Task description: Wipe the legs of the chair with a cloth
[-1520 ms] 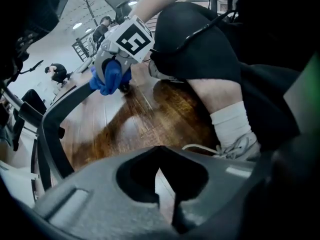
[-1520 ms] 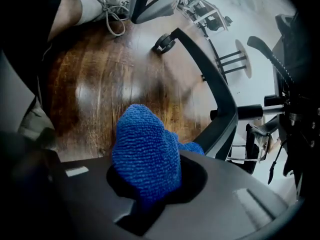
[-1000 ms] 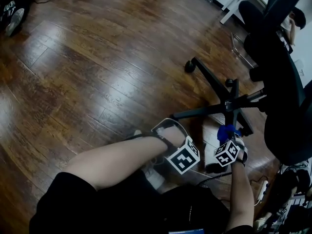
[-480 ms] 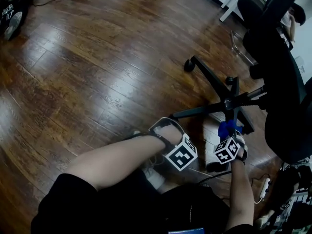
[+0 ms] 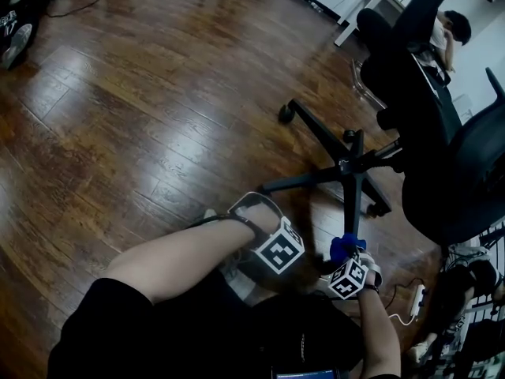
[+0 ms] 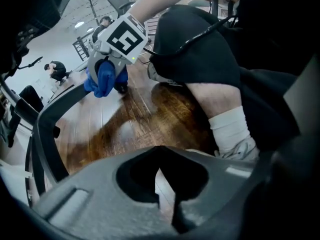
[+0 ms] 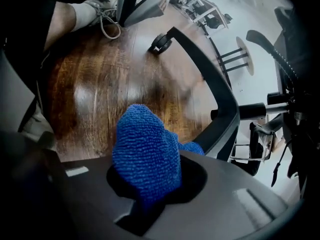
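The black chair base (image 5: 352, 164) spreads its legs over the wood floor in the head view. My right gripper (image 5: 344, 257) is shut on a blue cloth (image 5: 342, 248) just in front of the base's nearest leg (image 5: 352, 212). In the right gripper view the cloth (image 7: 147, 151) bulges from the jaws beside a curved leg (image 7: 212, 84) that ends in a caster (image 7: 159, 44); whether they touch I cannot tell. My left gripper (image 5: 254, 210) hangs to the left by the person's shoe, shut and empty (image 6: 167, 186). Its view shows the right gripper's cloth (image 6: 102, 78).
The chair's dark seat and back (image 5: 450, 172) loom at the right. A person's bare leg (image 5: 181, 259), sock and shoe (image 6: 235, 139) lie near the left gripper. A power strip and cables (image 5: 413, 300) are at the lower right. A white table leg (image 5: 357, 6) stands far back.
My right gripper has drawn back toward the person with the cloth, away from the base's hub. The left gripper has stayed by the shoe.
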{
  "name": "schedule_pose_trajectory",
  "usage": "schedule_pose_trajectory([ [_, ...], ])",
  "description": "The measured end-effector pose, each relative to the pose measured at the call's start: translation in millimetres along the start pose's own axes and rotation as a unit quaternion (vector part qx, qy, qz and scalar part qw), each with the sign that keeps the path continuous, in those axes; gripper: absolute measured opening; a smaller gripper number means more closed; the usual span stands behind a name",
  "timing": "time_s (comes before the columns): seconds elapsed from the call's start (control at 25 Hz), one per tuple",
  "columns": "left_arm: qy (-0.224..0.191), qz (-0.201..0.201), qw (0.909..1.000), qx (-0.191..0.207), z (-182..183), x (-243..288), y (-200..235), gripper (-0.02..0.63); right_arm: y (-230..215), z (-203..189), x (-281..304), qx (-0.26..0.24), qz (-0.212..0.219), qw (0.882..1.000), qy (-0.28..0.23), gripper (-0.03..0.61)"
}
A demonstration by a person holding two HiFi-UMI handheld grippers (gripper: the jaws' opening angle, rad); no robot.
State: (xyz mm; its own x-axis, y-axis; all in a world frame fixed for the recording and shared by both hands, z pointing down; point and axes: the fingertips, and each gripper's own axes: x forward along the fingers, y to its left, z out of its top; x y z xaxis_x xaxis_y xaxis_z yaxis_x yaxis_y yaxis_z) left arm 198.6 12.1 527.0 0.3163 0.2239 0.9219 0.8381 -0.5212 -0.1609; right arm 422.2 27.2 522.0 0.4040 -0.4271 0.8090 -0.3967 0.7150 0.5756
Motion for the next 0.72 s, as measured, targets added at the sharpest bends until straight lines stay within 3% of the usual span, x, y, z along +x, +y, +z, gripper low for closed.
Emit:
schedule_pose_trajectory([
  [0.28, -0.030, -0.005, 0.9995, 0.011, 13.3, -3.6, -0.5, 0.000, -36.6, 16.9, 10.8, 0.012, -0.017, 1.000, -0.004, 0.058],
  [0.72, -0.078, -0.019, 0.9964, 0.027, 22.0, 3.1, 6.6, 0.000, -165.9, 75.6, 49.8, 0.023, -0.099, 0.995, -0.019, 0.058],
])
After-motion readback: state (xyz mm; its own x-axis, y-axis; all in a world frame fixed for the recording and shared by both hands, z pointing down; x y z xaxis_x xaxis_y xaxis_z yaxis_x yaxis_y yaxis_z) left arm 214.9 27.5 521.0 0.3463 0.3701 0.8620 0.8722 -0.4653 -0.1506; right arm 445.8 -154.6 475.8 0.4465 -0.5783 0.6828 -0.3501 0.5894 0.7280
